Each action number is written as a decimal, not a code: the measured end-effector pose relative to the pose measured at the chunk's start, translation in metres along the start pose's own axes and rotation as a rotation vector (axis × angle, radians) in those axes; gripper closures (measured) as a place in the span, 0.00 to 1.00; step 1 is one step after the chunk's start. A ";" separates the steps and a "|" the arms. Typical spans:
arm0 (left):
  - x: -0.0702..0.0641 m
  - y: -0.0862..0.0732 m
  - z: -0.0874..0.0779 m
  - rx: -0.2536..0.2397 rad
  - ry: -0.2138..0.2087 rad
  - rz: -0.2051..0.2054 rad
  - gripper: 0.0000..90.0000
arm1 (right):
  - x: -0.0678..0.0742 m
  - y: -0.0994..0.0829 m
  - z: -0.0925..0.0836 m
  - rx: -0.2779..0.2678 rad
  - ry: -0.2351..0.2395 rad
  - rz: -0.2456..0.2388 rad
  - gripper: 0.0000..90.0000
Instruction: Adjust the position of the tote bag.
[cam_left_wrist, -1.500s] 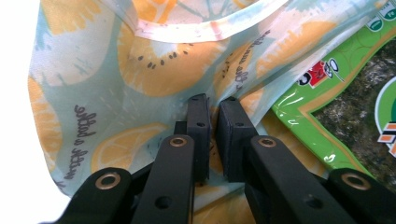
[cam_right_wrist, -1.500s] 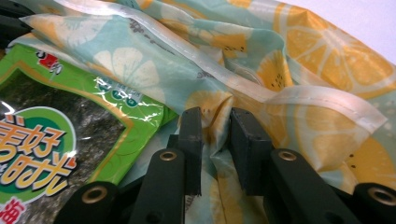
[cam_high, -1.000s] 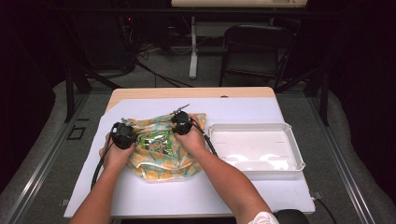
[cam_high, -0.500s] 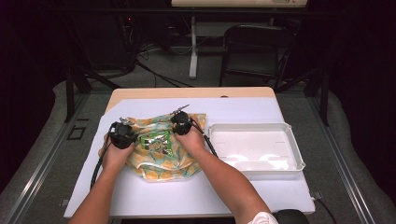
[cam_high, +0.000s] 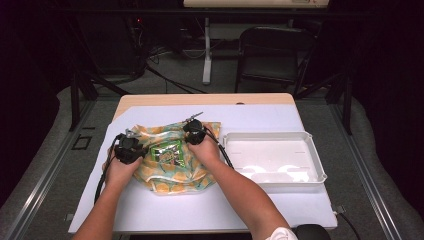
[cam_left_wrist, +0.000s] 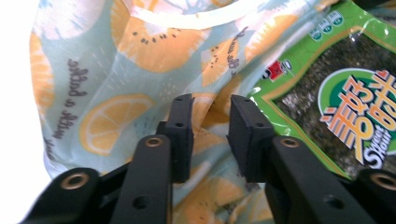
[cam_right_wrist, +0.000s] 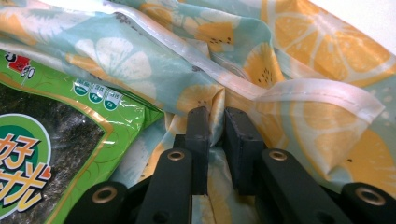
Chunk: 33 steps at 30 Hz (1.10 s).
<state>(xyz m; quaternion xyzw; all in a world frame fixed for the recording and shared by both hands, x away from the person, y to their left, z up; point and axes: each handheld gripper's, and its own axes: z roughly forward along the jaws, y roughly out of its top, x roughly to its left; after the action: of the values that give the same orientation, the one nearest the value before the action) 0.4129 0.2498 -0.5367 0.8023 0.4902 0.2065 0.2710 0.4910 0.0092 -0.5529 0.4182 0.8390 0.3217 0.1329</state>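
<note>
Bag of thin plastic film, printed with orange slices on pale blue, lies crumpled on the white bench at about 9 o'clock from the bench centre. A green seaweed snack packet sits in the mouth of the bag, partly covered by the film at its edges.

Left tool is at the 9 o'clock edge of the bag. Its jaws have just been opening; in the left gripper view they stand spread, with a fold of bag film in the gap and the pads not pressing it. The packet lies at 2 o'clock from these jaws.

Right tool is at the 1 o'clock corner of the bag. In the right gripper view its jaws pinch a gathered fold of bag film just below the white seam, with the packet at 9 o'clock.

White plastic tray stands at 3 o'clock from the bag, just beside it.
</note>
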 end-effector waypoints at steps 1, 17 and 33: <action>-0.001 0.000 0.000 -0.012 0.001 -0.002 0.74 | 0.000 0.000 0.000 0.000 0.003 0.001 0.89; -0.007 0.002 0.014 0.013 0.079 0.017 0.75 | -0.001 0.000 0.000 0.006 0.001 -0.005 0.89; -0.002 0.003 0.029 -0.005 0.157 0.000 0.99 | 0.001 -0.001 0.000 -0.002 -0.001 0.005 0.89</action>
<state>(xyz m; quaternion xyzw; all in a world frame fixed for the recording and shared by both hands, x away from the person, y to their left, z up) 0.4316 0.2395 -0.5575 0.7830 0.5094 0.2701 0.2335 0.4901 0.0092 -0.5532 0.4203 0.8377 0.3224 0.1330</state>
